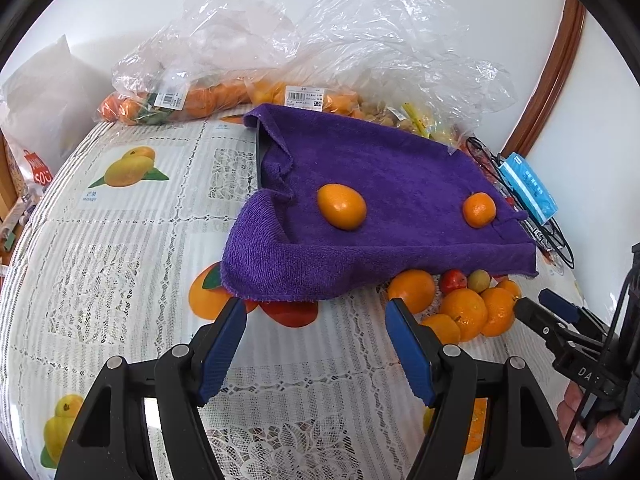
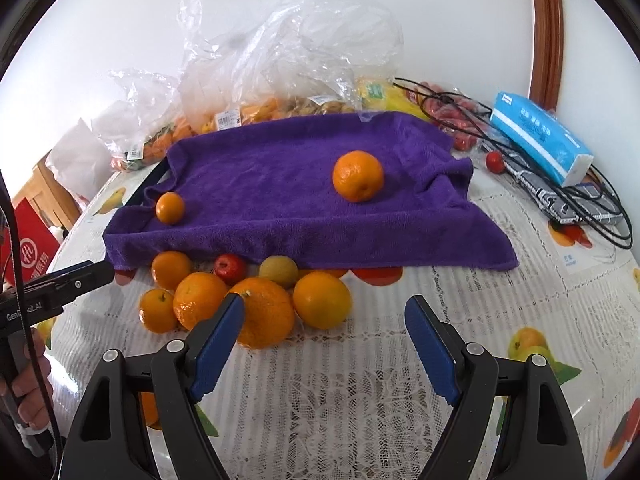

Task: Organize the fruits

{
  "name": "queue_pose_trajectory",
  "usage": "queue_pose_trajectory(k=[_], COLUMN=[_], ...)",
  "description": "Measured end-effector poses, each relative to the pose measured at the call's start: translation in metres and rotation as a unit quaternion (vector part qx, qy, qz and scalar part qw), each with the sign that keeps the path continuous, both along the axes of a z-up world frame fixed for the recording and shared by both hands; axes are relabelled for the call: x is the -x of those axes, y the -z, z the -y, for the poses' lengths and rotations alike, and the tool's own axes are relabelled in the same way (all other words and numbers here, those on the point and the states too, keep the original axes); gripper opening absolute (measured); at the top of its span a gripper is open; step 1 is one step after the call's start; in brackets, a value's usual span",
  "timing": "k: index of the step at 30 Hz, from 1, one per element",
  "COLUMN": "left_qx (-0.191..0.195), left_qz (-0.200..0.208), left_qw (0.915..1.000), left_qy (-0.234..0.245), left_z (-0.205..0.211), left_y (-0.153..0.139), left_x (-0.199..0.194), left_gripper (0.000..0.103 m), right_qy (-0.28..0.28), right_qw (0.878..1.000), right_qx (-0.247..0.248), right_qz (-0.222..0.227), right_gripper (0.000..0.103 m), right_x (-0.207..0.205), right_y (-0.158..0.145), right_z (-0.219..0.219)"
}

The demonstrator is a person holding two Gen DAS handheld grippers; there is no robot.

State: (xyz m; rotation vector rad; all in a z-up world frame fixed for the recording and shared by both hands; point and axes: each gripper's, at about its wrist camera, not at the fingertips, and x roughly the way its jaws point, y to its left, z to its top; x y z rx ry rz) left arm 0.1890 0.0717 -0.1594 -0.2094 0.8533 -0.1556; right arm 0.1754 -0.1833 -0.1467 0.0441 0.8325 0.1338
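A purple towel (image 1: 380,200) covers a tray on the table; it also shows in the right wrist view (image 2: 280,184). Two oranges lie on it: a smooth oval one (image 1: 341,206) (image 2: 169,208) and a rounder one (image 1: 479,209) (image 2: 358,176). A pile of oranges (image 2: 260,312) (image 1: 464,312), a small red fruit (image 2: 229,269) and a yellow-green fruit (image 2: 279,271) lie on the table before the towel's front edge. My left gripper (image 1: 316,312) is open and empty before the towel. My right gripper (image 2: 324,312) is open and empty just behind the pile.
Clear plastic bags of fruit (image 1: 248,92) lie behind the towel against the wall. A blue tissue pack (image 2: 540,140), black cables (image 2: 592,208) and small red fruits (image 2: 495,162) are at the right. The table carries a lace fruit-print cloth (image 1: 120,260).
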Motion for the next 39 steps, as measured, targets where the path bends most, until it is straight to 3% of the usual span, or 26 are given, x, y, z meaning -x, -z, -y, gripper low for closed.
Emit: queue_pose_trajectory(k=[3, 8, 13, 20, 28, 39], left_qx=[0.001, -0.001, -0.002, 0.002, 0.008, 0.012], left_qz=[-0.001, 0.000, 0.000, 0.000, 0.000, 0.000], left_qw=[1.0000, 1.0000, 1.0000, 1.0000, 0.9999, 0.9999], left_qy=[0.002, 0.004, 0.004, 0.001, -0.007, -0.011], left_z=[0.000, 0.001, 0.002, 0.000, -0.005, -0.007], left_y=[0.000, 0.000, 0.000, -0.001, -0.001, -0.002], left_x=[0.000, 0.000, 0.000, 0.000, 0.000, 0.000], left_gripper=[0.070, 0.070, 0.070, 0.070, 0.070, 0.070], right_qy=[-0.001, 0.004, 0.007, 0.011, 0.018, 0.014], right_qw=[1.000, 1.000, 1.000, 1.000, 0.999, 1.000], right_qx=[-0.001, -0.007, 0.004, -0.005, 0.029, 0.017], right_qz=[0.000, 0.002, 0.000, -0.002, -0.014, -0.016], right_gripper=[0.081, 0.069, 0.066, 0.066, 0.066, 0.065], right_x=[-0.004, -0.010, -0.015, -0.014, -0.019, -0.018], right_y=[0.000, -0.004, -0.001, 0.001, 0.003, 0.006], right_z=[0.000, 0.004, 0.003, 0.009, 0.009, 0.011])
